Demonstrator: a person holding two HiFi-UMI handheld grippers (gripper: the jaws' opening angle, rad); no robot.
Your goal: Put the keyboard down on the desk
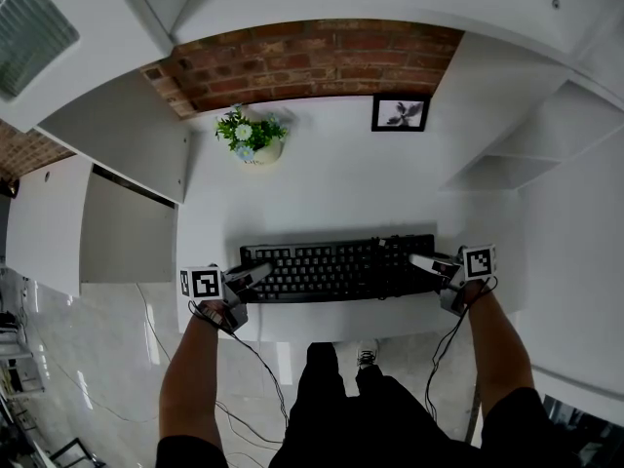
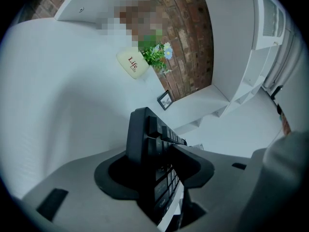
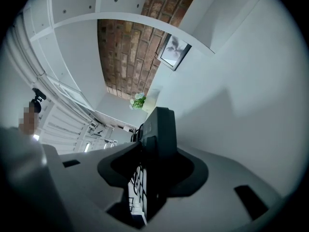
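The left gripper (image 1: 255, 276) is clamped on the left end of the keyboard (image 1: 336, 266), one jaw over the keys and the other beneath, and the right gripper (image 1: 421, 259) pinches the right end the same way. The black keyboard spans level between them, keys up, over the near edge of the white desk (image 1: 341, 188); whether it rests on the top or hangs just above it cannot be told. A cable (image 1: 255, 351) trails from the left gripper down toward the person's legs. Beyond the keyboard the desk top is bare up to its back edge, where a small potted plant (image 1: 251, 136) stands ahead of the left gripper and a framed picture (image 1: 400, 113) ahead of the right one, both against a brick wall (image 1: 312, 58). White shelves (image 1: 526, 154) rise out past the right gripper, white cabinet panels (image 1: 117, 135) past the left, and pale glossy floor (image 1: 88, 359) lies below the desk edge.
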